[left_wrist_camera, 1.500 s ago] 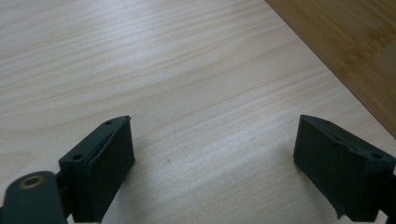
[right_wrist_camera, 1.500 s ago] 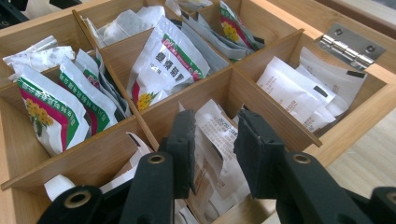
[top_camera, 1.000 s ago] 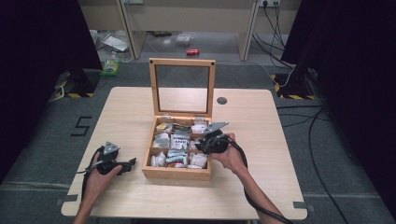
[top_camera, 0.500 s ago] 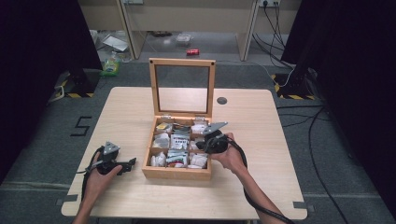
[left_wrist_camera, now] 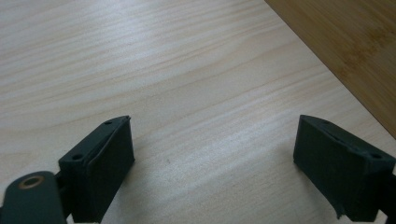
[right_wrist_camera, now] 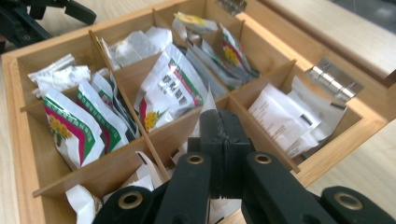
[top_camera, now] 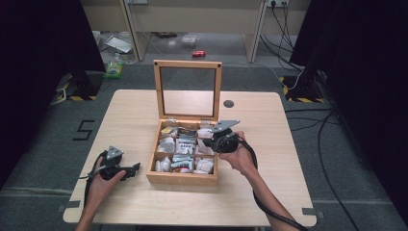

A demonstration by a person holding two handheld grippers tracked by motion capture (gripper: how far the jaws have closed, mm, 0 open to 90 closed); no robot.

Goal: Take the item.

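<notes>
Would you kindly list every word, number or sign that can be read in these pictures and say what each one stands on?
"5": a dark figure on the grey floor, left of the table.
Black print on the white, red and green sachet in the wooden box: too blurred to read.
Lines of print on the white sachet in the compartment by the hinge: too small to read.

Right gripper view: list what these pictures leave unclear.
- Right gripper: jaws pressed together above a white packet; whether they pinch it is hidden by the jaws themselves.
- Packet print: too small and blurred.
- High view: wooden box contents too small to tell apart.
</notes>
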